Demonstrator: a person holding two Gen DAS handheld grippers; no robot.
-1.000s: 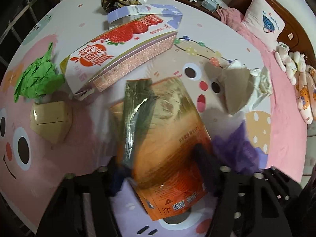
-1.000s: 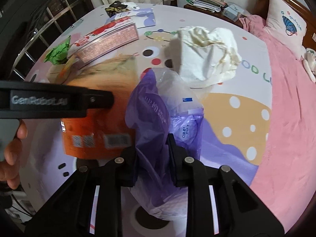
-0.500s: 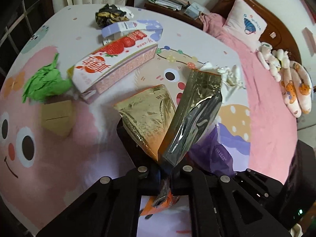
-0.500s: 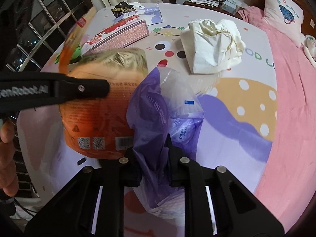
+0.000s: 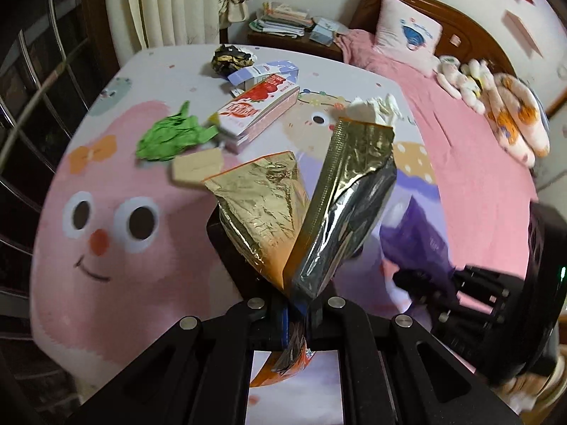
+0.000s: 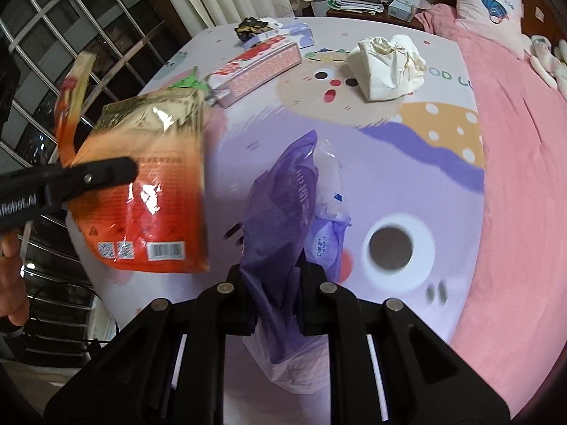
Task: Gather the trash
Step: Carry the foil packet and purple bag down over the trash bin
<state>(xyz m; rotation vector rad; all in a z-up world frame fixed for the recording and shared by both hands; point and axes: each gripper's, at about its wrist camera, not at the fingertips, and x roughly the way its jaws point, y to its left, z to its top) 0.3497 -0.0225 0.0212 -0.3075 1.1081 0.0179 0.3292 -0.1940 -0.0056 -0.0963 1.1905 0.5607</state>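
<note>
Keeping my left gripper (image 5: 297, 313) clamped on the foil snack pouch (image 5: 301, 212), I should swing it right into the purple bag (image 6: 283, 219) pinched in my right gripper (image 6: 274, 304), widening its mouth first.

A bed (image 6: 514, 184) with a pink blanket stretches ahead and to the right of the gripper, under a cartoon-printed sheet (image 5: 117, 233). Far ahead stands a dark wooden headboard (image 5: 443, 21) with a pale pillow (image 5: 407, 35) against it, plush toys (image 5: 503, 106) to the right. A nightstand (image 6: 368, 7) piled with papers sits beside cream curtains (image 5: 166, 3). To the left, a barred window (image 6: 71, 35) shows darkness outside.
</note>
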